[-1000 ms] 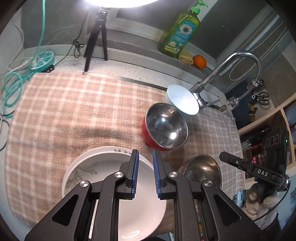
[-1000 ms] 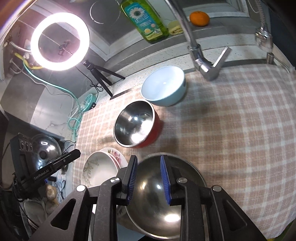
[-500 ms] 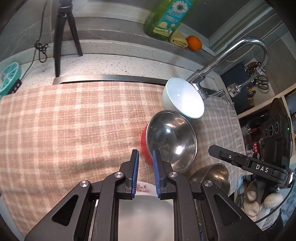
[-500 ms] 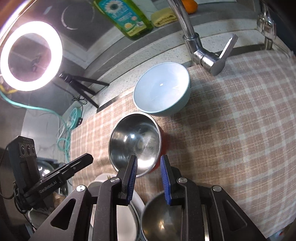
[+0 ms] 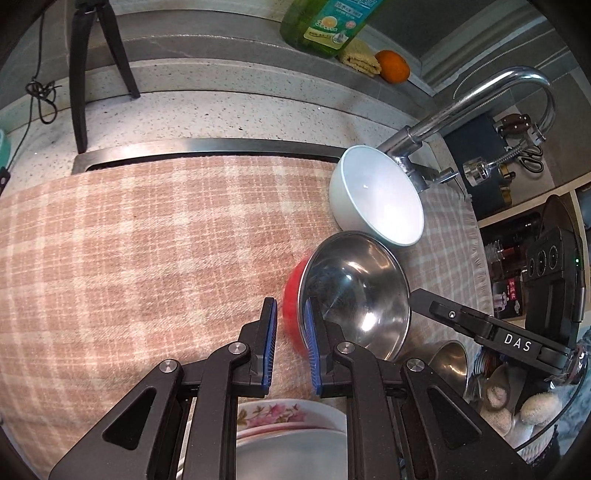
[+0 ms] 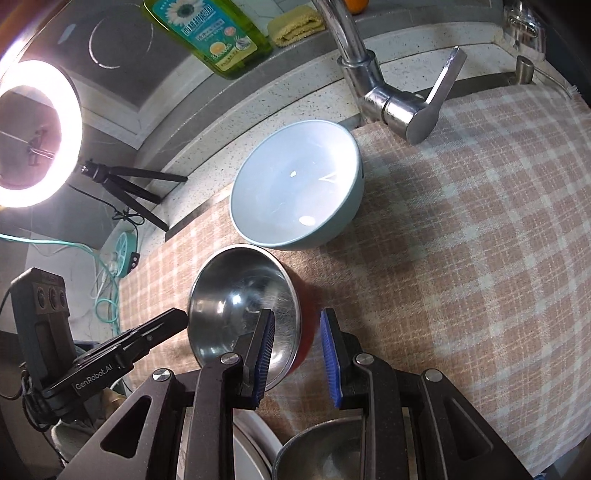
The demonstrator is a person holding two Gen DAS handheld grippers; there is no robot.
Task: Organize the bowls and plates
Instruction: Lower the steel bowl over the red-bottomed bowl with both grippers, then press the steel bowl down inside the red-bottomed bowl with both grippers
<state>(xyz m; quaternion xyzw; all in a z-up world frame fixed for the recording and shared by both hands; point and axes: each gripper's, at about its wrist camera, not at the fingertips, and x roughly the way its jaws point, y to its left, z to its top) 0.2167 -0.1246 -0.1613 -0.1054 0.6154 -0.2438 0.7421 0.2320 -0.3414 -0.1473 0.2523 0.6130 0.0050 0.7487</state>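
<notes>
A steel-lined bowl with a red outside [image 5: 354, 291] [image 6: 243, 306] sits on the checked cloth. Behind it stands a pale blue bowl [image 5: 376, 195] [image 6: 295, 192]. My left gripper [image 5: 290, 345] is open a little, its fingers either side of the red bowl's left rim. My right gripper [image 6: 297, 356] is open, its fingers straddling the bowl's right rim. A floral plate [image 5: 288, 417] lies under my left gripper. A plain steel bowl [image 6: 325, 450] [image 5: 439, 365] lies under my right gripper.
A chrome faucet [image 5: 472, 96] [image 6: 391, 96] rises behind the blue bowl. A green soap bottle [image 6: 210, 33], sponge and orange [image 5: 393, 66] sit on the back ledge. A tripod [image 5: 92, 62] and ring light [image 6: 33, 133] stand at the left.
Both grippers have moved forward from over the plate and the steel bowl to the red bowl. The right gripper's jaws have opened wider.
</notes>
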